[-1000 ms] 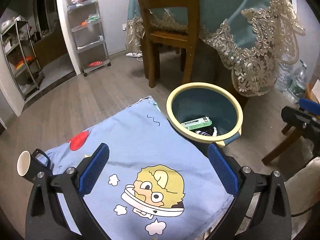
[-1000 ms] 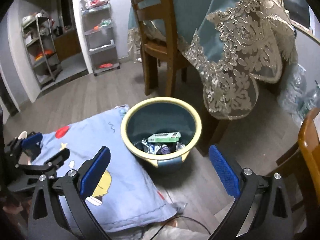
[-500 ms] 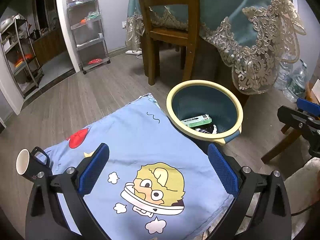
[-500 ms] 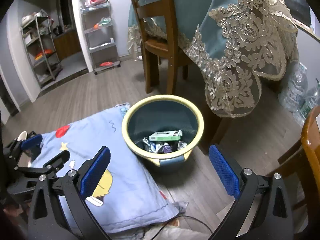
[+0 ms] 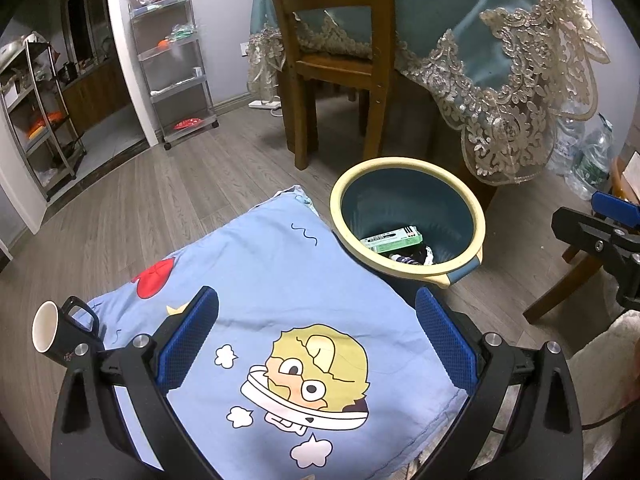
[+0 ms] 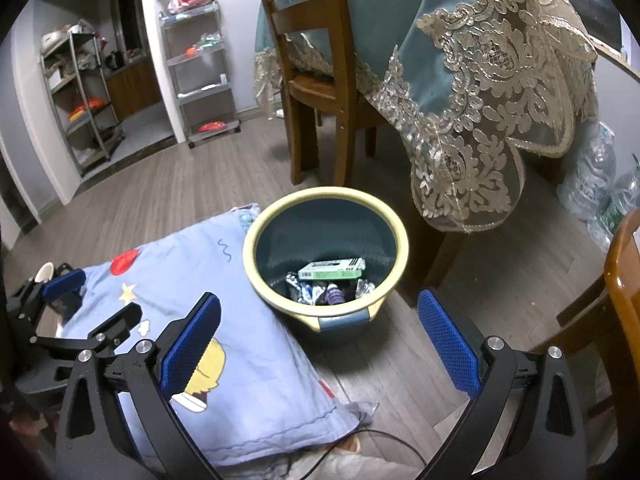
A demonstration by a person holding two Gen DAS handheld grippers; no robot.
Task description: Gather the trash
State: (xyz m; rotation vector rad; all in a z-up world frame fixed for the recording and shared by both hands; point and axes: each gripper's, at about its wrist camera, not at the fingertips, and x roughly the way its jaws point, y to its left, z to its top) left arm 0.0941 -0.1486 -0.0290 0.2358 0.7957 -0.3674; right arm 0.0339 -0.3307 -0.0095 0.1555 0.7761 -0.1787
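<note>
A round teal bin with a cream rim (image 5: 476,216) (image 6: 394,236) stands on the wood floor beside a blue cartoon cushion (image 5: 280,300) (image 6: 224,320). Inside it lie a green and white box (image 5: 392,240) (image 6: 332,270) and several small wrappers (image 6: 320,292). My left gripper (image 5: 316,336) hovers open over the cushion, empty. My right gripper (image 6: 320,340) is open and empty above the bin's near side. The right gripper also shows at the right edge of the left wrist view (image 5: 600,232), and the left gripper at the left edge of the right wrist view (image 6: 76,308).
A black mug with a white inside (image 5: 52,332) sits left of the cushion. A wooden chair (image 5: 332,60) and a table under a teal lace cloth (image 5: 500,80) stand behind the bin. Another chair (image 6: 624,280) is at right. Plastic bottles (image 5: 592,156) and metal shelving (image 5: 176,60) line the walls.
Both grippers have drawn back and up slightly, so the bin and cushion sit a little lower and farther in view. Both stay open and empty.
</note>
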